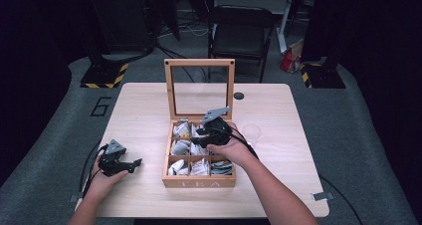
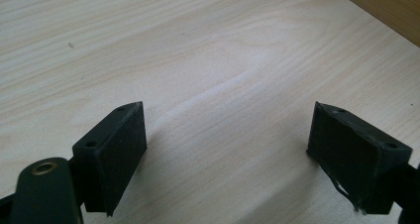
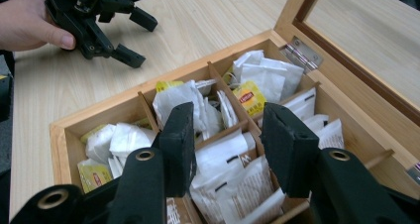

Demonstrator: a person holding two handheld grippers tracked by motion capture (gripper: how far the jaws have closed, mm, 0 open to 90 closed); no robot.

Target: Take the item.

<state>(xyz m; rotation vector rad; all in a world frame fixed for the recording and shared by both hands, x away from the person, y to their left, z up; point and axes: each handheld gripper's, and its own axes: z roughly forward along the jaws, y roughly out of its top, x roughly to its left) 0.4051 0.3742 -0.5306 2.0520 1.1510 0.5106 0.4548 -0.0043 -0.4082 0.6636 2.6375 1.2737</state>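
Your right gripper (image 1: pixel 211 131) hovers at frame centre over the open tea box (image 1: pixel 199 183), jaws half apart and empty above the white tea bags (image 3: pixel 225 157). Next, drop onto 1 bag and pinch. Your left gripper (image 1: pixel 130 164) rests open, lower left.

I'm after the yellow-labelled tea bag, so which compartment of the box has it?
In the right gripper view, the yellow Lipton-tagged bag lies in a compartment by the hinged lid, just beyond the right gripper. The bags nearer the jaws look white.
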